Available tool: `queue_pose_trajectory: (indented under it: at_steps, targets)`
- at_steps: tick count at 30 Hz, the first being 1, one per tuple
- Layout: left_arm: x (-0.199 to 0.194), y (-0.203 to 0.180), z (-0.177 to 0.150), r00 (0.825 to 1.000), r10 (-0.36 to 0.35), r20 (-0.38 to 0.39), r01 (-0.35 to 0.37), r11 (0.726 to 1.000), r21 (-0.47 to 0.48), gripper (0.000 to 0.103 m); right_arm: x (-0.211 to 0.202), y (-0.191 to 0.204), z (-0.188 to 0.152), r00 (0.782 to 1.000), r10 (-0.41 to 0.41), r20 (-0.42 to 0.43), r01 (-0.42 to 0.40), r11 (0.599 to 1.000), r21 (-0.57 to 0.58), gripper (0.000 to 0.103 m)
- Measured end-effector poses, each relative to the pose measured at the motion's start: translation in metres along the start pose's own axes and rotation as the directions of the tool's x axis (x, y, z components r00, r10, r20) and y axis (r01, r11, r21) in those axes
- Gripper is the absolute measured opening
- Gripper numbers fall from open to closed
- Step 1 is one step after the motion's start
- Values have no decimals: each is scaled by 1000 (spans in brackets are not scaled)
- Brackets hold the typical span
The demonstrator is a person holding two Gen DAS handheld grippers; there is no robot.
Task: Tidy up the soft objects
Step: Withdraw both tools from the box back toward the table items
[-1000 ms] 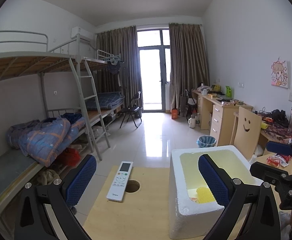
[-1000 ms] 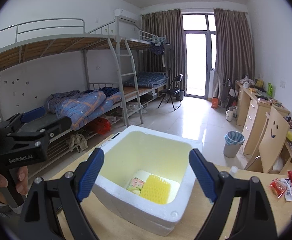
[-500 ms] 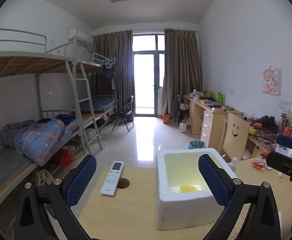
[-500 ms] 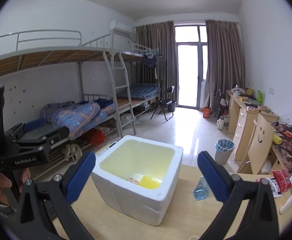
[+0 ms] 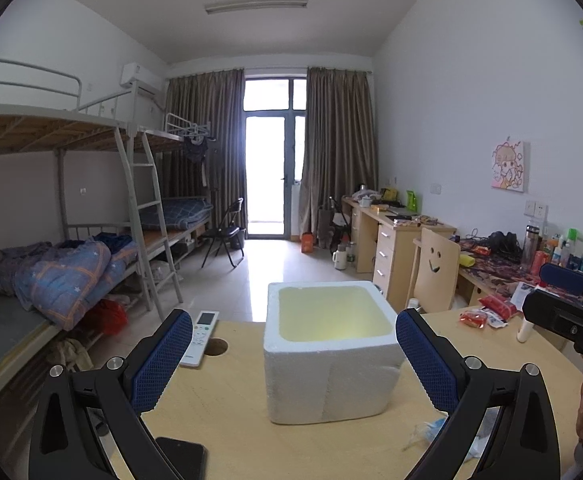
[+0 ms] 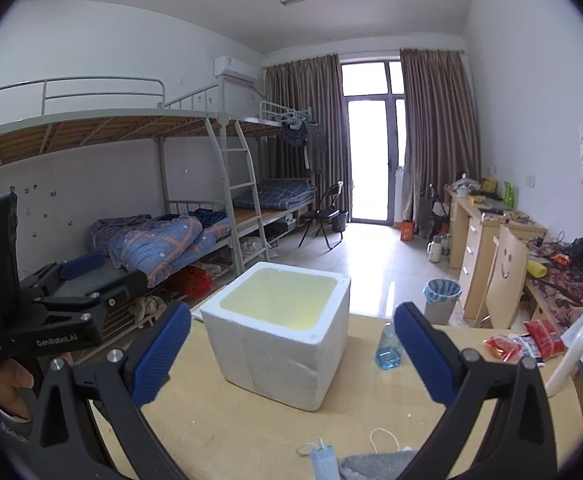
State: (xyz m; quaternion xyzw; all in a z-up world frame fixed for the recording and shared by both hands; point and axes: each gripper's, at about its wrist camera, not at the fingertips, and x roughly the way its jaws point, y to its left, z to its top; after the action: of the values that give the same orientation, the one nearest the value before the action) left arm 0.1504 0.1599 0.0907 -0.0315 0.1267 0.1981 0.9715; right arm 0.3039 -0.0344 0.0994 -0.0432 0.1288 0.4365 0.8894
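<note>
Right wrist shows face mask (image 6: 323,460); left wrist shows phone (image 5: 181,458).

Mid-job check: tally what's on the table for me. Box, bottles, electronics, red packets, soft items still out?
foam box: 1
bottles: 2 (blue glass bottle, white squeeze bottle)
electronics: 2 (remote control, phone)
red snack packets: 2
soft items: 2 (face mask, grey cloth)
Total: 9
</note>
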Motion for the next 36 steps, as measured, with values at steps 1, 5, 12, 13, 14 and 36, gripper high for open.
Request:
queue_pose_trajectory:
  at_steps: [1, 5, 12, 13, 14, 36]
  targets:
    - [-4, -2, -1, 1000, -3, 4, 3, 1000, 1, 102, -6, 1, -2, 1000, -7, 18, 8, 1000, -5, 103]
    - [-20, -13, -4, 1000, -13, 19, 12, 1000, 21, 102, -19, 4, -7, 999, -11, 39, 11, 1000, 0, 103]
    - [-45, -21, -23, 998, -22, 60, 20, 999, 37, 102, -40, 9, -30, 994, -58, 94, 63, 997, -54, 103]
    - [-48, -22, -27, 997, -28, 67, 25, 999, 40, 102, -42, 8, -33, 992, -65, 107, 72, 995, -63, 103]
    - [-50, -23, -30, 997, -28, 71, 25, 999, 41, 102, -46, 8, -39, 990, -79, 120, 88, 993, -75, 103]
    - [-62, -31, -131, 995, -67, 76, 69, 997, -34, 102, -78, -27, -127, 973, -203, 105, 197, 978, 69, 103]
